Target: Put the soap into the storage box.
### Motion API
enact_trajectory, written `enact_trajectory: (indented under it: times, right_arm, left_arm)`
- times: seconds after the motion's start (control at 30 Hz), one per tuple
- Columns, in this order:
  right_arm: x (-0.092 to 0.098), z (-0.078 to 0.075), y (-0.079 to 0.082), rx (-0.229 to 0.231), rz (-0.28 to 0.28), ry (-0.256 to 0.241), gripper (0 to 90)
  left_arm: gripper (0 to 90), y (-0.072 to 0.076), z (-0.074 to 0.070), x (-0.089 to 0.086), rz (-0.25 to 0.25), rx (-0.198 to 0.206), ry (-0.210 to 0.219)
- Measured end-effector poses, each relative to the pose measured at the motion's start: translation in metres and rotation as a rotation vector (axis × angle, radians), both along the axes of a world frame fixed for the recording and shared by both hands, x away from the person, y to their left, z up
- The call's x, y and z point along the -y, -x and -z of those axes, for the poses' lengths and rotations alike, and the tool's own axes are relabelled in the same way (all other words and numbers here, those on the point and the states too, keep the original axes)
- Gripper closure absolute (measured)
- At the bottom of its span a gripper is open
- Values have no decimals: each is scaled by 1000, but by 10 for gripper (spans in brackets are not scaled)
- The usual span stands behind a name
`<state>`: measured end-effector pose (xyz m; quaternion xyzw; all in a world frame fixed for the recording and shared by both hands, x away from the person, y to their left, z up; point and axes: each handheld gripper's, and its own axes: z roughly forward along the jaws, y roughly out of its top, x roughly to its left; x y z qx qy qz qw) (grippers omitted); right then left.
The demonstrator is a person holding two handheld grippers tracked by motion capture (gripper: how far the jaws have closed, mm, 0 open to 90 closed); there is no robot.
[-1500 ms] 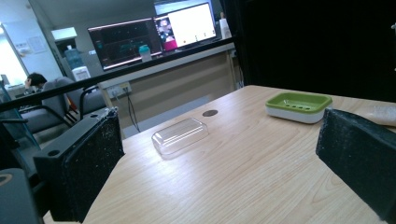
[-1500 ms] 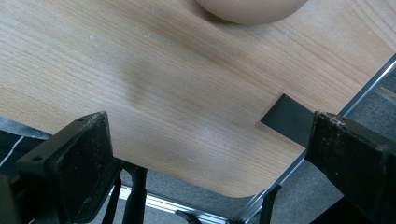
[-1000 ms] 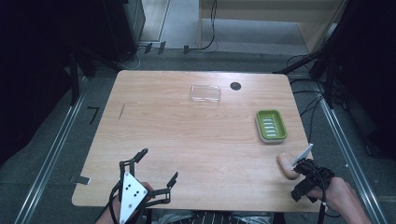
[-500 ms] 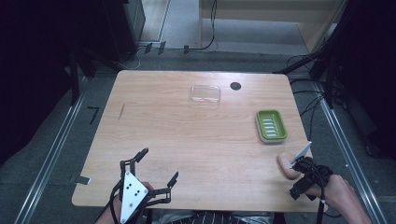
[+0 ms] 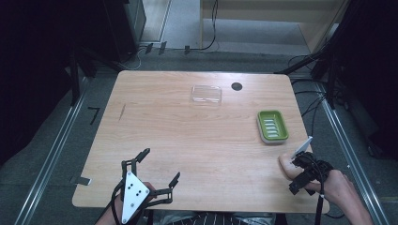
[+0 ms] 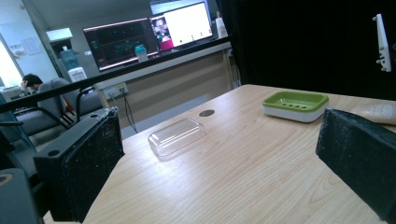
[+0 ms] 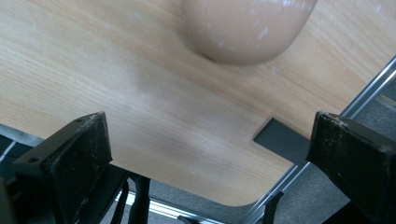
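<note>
On the pale wooden counter (image 5: 197, 136), a clear shallow plastic lid (image 5: 206, 93) lies toward the far edge, just beside a small round black hole (image 5: 236, 86) in the wood. A green rectangular soap dish with a white base (image 5: 272, 126) sits well to the right of it, near the right edge. The left tongs (image 5: 158, 165) hover over the near left corner, jaws spread wide and holding nothing; the left gripper view looks between them across bare wood to the lid and dish, with monitors (image 6: 149, 35) and office chairs (one with a person seated) beyond. The right tongs (image 5: 296, 176) are at the near right corner, pointing back toward the near edge, jaws wide apart and empty. Just ahead of them lies a smooth peach-coloured rounded bar (image 7: 245, 28), resting on the counter and touching neither jaw.
</note>
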<state>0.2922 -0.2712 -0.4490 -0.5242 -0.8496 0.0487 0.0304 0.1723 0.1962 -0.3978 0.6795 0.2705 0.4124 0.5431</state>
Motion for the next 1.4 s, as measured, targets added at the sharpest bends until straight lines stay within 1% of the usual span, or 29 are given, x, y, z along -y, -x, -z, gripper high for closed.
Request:
enact_trajectory:
  times: [0.07, 0.1, 0.3, 0.37, 0.43, 0.6, 0.67, 0.73, 0.97, 1.03, 1.4]
  right_arm:
    - [0, 0, -3, 2, -7, -12, 0]
    - [-1, 0, -5, 0, -2, -22, 0]
    - [-3, 1, -13, 4, 14, -30, 0]
    - [-3, 0, -16, 7, 1, -48, 0]
    - [-4, 0, -18, 9, 11, -44, 0]
    - [-6, 0, -25, 22, 16, -56, 0]
    - [-7, 1, -27, 16, 30, -60, 0]
    - [-7, 2, -29, 14, 26, -66, 0]
    - [-8, 5, -38, -1, 32, -57, 0]
    - [-8, 6, -41, -1, 49, -57, 0]
    - [-10, 12, -56, -4, 64, -63, 0]
  left_arm:
    - [11, 0, 0, 0, 3, 1, -1]
    - [11, 0, 0, 0, 3, 1, 0]
    - [11, 0, 0, 0, 2, 1, 2]
    - [11, 0, 0, 0, 1, 0, 3]
    - [12, 0, 0, 0, 2, 1, 2]
    - [11, 0, 0, 0, 1, 1, 4]
    - [12, 0, 0, 0, 3, 2, 3]
    - [11, 0, 0, 0, 4, 1, 3]
    - [11, 0, 0, 0, 4, 1, 2]
    - [11, 0, 0, 0, 4, 1, 2]
    - [11, 0, 0, -1, 3, 1, 3]
